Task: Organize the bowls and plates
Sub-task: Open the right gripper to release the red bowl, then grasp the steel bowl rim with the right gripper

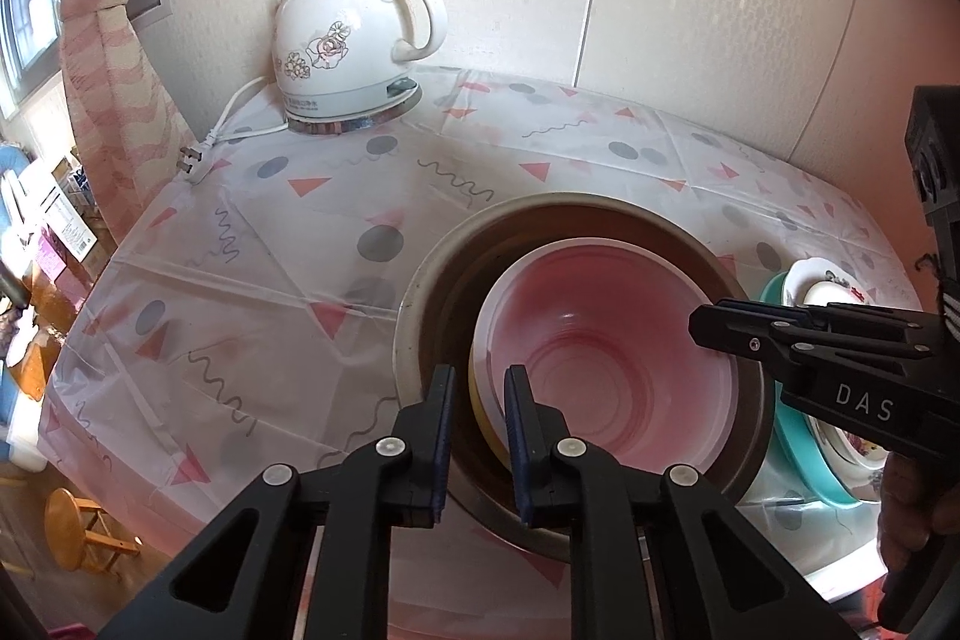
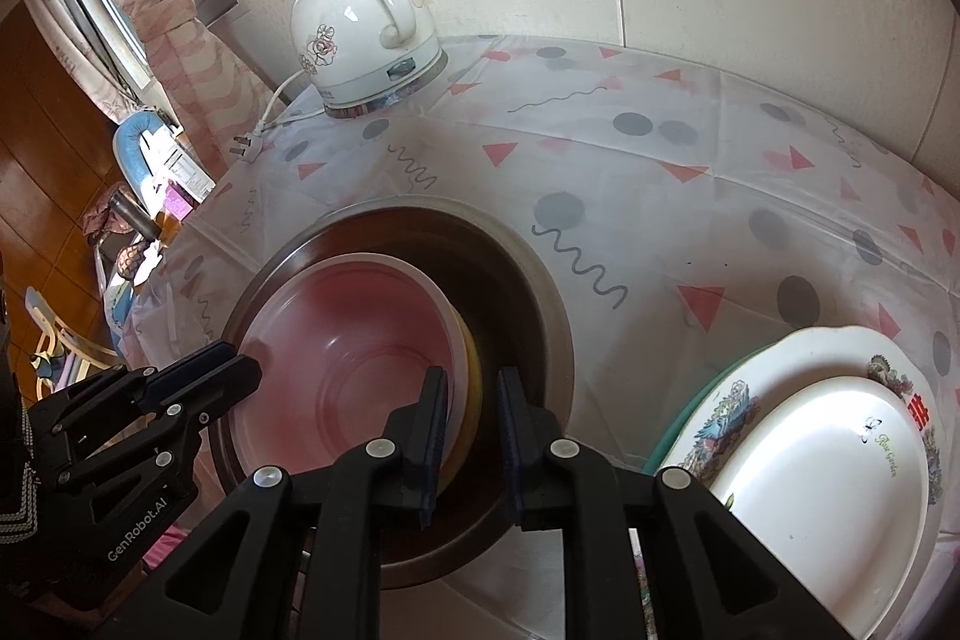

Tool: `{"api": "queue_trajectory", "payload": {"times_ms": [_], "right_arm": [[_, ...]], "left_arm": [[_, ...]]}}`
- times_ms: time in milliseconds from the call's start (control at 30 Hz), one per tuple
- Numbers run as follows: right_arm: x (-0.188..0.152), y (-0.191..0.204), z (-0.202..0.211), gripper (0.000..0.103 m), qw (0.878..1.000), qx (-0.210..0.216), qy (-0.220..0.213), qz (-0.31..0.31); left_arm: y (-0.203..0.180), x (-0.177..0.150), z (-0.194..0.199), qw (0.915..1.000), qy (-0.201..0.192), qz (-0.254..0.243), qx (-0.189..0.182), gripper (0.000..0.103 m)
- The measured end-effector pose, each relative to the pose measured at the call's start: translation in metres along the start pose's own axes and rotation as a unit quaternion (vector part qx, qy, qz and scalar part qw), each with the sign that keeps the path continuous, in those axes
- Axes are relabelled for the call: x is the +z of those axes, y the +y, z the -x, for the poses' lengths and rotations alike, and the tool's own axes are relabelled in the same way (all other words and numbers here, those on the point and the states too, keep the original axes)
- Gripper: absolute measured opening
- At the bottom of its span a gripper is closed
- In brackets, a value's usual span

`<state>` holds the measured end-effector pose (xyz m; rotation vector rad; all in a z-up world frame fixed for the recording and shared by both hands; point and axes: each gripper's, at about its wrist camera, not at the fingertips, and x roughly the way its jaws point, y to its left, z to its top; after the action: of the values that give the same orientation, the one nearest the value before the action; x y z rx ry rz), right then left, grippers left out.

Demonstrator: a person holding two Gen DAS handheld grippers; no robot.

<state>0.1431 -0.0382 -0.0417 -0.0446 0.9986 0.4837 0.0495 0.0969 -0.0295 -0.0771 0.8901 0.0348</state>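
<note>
On the table's patterned plastic cloth (image 2: 690,130), a pink plastic bowl (image 1: 606,340) sits nested inside a yellow bowl (image 2: 471,382), both in a big brown metal basin (image 1: 420,304) before me. Behind it, far left, stands the white ceramic kettle (image 1: 354,22). Right of the basin, a small white plate (image 2: 822,466) lies on a flowered plate (image 2: 732,400), atop a teal plate (image 1: 798,436).

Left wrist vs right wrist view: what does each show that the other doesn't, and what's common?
Left wrist only: a wooden stool on the floor at lower left; the plate stack is mostly hidden behind the right gripper.

Right wrist only: the small white plate lettered "Rose Garden", lying on the floral plate, in full.

Both: white kettle, patterned tablecloth, pink bowl nested over a yellow one inside the brown bowl, and the left gripper.
</note>
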Motion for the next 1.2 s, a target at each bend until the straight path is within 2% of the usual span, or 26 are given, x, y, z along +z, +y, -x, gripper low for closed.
{"api": "queue_trajectory", "payload": {"times_ms": [233,467,767,1000,1200], "right_arm": [[0.006,0.001,-0.003,0.015,1.0,-0.021,-0.01,0.011],[0.003,-0.008,-0.002,0.017,1.0,0.012,-0.002,-0.021],[0.003,-0.012,0.007,0.021,0.999,0.028,-0.013,-0.037],[0.001,-0.023,0.021,0.026,0.998,0.023,-0.03,-0.059],[-0.006,-0.041,0.025,0.025,0.996,0.008,-0.029,-0.08]], "left_arm": [[-0.011,0.006,-0.007,0.9997,-0.008,-0.017,0.018,0.017],[-0.003,0.004,-0.007,1.0,0.0,0.006,-0.001,0.018],[0.007,0.004,-0.001,0.9994,-0.005,0.032,-0.014,0.023],[0.014,0.008,0.013,0.9987,-0.029,0.04,-0.016,0.024],[0.027,0.005,0.014,0.9983,-0.028,0.051,-0.007,0.024]]}}
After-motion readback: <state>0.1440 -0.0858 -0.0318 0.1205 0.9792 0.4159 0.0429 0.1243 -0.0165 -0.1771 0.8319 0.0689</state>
